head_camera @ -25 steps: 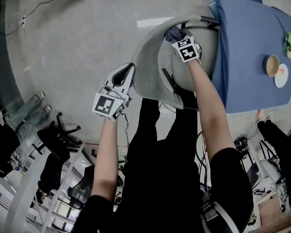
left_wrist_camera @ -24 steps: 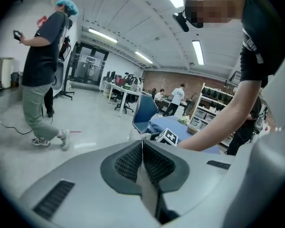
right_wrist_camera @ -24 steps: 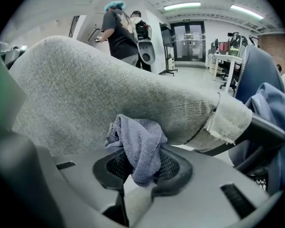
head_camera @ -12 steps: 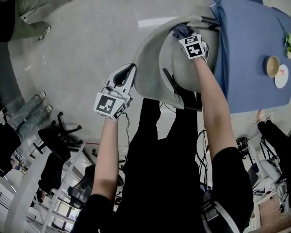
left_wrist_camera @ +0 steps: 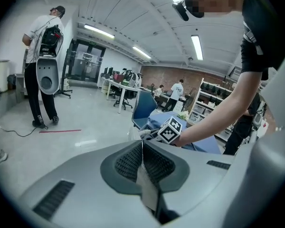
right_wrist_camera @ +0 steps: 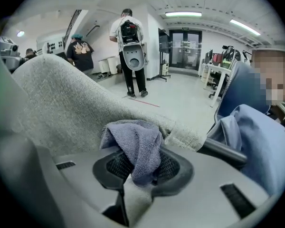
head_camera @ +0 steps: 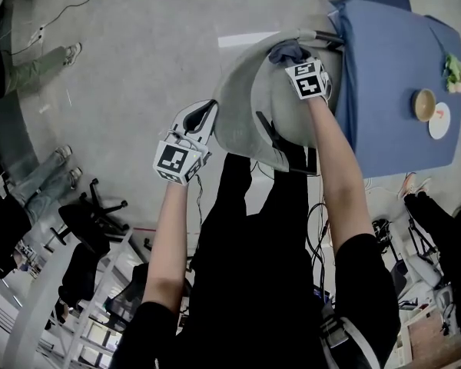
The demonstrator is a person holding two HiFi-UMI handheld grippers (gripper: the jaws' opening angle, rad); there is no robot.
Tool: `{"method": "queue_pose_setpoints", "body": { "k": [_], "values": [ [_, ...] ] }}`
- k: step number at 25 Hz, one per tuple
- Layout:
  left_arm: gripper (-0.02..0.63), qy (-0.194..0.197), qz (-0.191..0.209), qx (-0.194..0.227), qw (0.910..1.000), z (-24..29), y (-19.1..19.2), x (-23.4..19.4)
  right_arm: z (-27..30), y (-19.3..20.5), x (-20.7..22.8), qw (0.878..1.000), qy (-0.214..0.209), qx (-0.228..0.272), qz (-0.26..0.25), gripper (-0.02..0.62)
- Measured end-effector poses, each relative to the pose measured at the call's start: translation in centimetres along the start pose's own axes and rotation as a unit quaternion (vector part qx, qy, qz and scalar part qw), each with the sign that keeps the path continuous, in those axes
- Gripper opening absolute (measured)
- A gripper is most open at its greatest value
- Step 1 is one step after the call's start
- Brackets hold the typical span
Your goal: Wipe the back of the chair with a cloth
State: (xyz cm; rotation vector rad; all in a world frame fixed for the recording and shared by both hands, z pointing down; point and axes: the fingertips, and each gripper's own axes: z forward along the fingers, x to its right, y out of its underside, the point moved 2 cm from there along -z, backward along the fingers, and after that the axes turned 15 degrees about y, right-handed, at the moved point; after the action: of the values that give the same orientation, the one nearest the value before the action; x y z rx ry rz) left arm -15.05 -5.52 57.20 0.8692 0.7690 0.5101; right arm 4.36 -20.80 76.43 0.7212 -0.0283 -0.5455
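Grey concrete floor [head_camera: 123, 52] all round, people standing off at its margins, and the chair [head_camera: 234, 98] is tucked up against the left edge of the blue-draped bench [head_camera: 392, 68], as the head view shows it. Its curved grey back faces me.

Now, my right gripper [head_camera: 293, 58] is up over the top of that back, at the end nearest the bench, with the jaws clamped on the cloth [right_wrist_camera: 135, 144]. It's a bluish-grey towel, bunched and spilling out ahead of the jaws, so the soft wad meets the upholstery rather than the plastic. In the right gripper view the wad sits right at the inner face, just under the rim. I judge it's touching, though I can't swear to it.

My left gripper [head_camera: 204, 115] hangs just beside the outer face of the back, at the other end of the curve, jaws pressed together with nothing between them. My read is that it's parked clear of the wiping path, perhaps ready to steady the chair. The wipe looks under way, but I can't tell how much of the curve is done.
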Motion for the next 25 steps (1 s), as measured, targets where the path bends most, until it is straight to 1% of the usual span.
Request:
{"method": "queue_pose_setpoints", "body": {
  "k": [8, 11, 14, 16, 21, 23, 25],
  "values": [
    [0.026, -0.008, -0.008, -0.006, 0.9999, -0.2, -0.1, 0.1, -3.5, -2.4, 0.3, 0.999, 0.012, 0.030, 0.005, 0.121],
    [0.026, -0.006, 0.003, -0.009, 0.9999, -0.4, -0.4, 0.1, -5.1, -3.2, 0.2, 0.999, 0.017, 0.036, 0.006, 0.120],
    [0.026, -0.002, 0.021, -0.014, 0.9997, -0.6, -0.4, 0.2, -6.7, -3.3, -0.3, 0.999, 0.011, 0.035, -0.005, 0.120],
    [0.026, 0.004, 0.021, -0.013, 0.9997, -0.4, -0.5, 0.2, -7.8, -3.2, -0.2, 0.999, 0.005, 0.038, -0.007, 0.120],
    [0.026, 0.004, 0.021, -0.023, 0.9995, -0.6, -1.0, 0.7, -11.3, -3.4, 0.0, 0.998, -0.005, 0.059, 0.013, 0.121],
    [0.026, 0.010, 0.024, -0.028, 0.9993, -0.7, -1.4, 1.2, -12.7, -3.6, -0.2, 0.998, -0.007, 0.064, 0.016, 0.121],
    [0.026, 0.028, 0.027, -0.032, 0.9987, -0.5, -2.0, 2.3, -14.1, -3.8, -0.5, 0.997, -0.009, 0.069, 0.017, 0.121]
  ]
}}
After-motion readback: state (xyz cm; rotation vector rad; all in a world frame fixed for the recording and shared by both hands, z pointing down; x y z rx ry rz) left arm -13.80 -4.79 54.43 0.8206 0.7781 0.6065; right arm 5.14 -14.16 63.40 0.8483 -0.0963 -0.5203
